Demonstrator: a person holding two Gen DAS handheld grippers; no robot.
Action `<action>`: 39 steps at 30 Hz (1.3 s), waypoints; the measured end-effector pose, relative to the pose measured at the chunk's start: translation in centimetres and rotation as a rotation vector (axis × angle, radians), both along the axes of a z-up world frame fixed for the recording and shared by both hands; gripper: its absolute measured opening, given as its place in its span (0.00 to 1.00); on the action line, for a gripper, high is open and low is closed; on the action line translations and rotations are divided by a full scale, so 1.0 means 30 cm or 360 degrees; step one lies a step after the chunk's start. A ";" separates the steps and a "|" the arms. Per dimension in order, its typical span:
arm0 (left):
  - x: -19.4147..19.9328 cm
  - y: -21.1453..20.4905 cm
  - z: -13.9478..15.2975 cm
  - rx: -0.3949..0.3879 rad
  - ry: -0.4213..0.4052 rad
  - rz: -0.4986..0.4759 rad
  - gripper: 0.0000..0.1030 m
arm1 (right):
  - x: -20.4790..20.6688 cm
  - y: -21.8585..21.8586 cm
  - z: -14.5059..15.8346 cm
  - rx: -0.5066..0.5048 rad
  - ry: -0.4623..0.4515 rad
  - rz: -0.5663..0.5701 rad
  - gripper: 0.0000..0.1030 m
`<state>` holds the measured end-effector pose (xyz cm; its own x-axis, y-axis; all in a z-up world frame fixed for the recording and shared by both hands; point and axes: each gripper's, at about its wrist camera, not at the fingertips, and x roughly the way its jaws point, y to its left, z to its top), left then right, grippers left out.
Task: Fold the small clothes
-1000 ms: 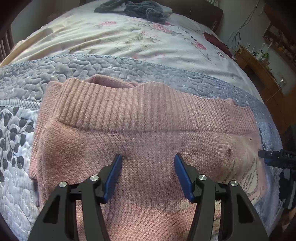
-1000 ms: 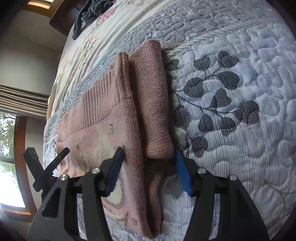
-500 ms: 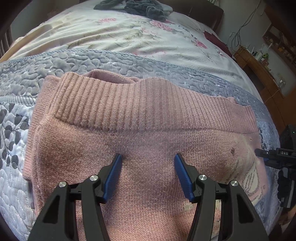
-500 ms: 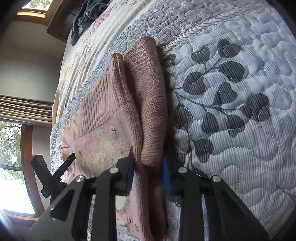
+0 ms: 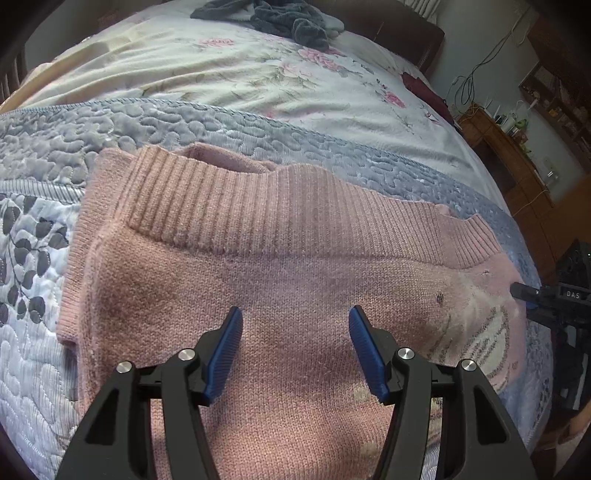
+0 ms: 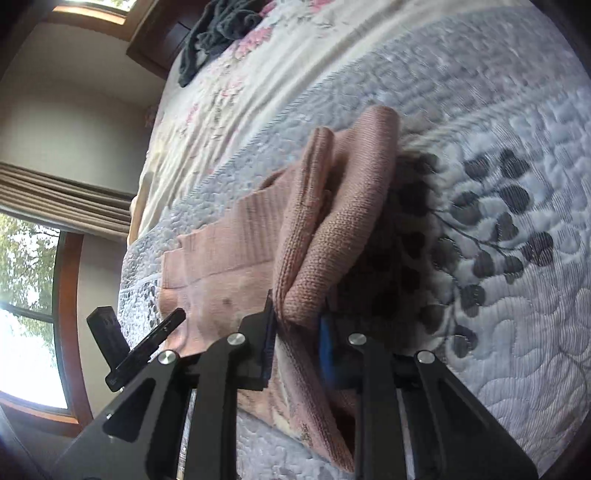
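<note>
The right gripper (image 6: 297,345) is clamped on the folded edge of the pink knit sweater (image 6: 332,229), its jaws pressed tight on a thick bunch of the sleeve and side, which rises off the bed in a ridge in front of them. The left gripper (image 5: 295,347) hangs just above the sweater's (image 5: 288,280) body with its blue-padded jaws spread wide and nothing between them. The sweater lies on the grey-blue quilt (image 5: 44,376) with dark leaf prints, its ribbed hem (image 5: 295,218) on the far side from the left gripper. Beyond the quilt's edge lies a cream floral sheet (image 5: 229,81), and on it, near the dark headboard (image 5: 399,33), a heap of dark grey clothes (image 5: 280,18). A wooden cabinet (image 5: 517,166) stands beside the bed.
</note>
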<state>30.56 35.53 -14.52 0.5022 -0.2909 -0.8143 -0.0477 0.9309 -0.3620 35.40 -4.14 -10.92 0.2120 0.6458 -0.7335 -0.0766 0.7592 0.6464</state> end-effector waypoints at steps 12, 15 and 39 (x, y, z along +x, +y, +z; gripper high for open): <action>-0.045 0.087 0.077 -0.0162 -0.0065 0.0038 0.58 | -0.023 0.503 0.100 -0.0200 -0.0112 0.0420 0.17; -0.038 0.100 0.080 -0.0233 -0.0070 0.0056 0.58 | -0.039 0.592 0.047 -0.0277 -0.0084 0.0471 0.17; 0.074 -0.040 0.048 -0.0653 -0.0001 0.0032 0.62 | 0.048 0.282 0.152 -0.0189 0.0001 0.0206 0.45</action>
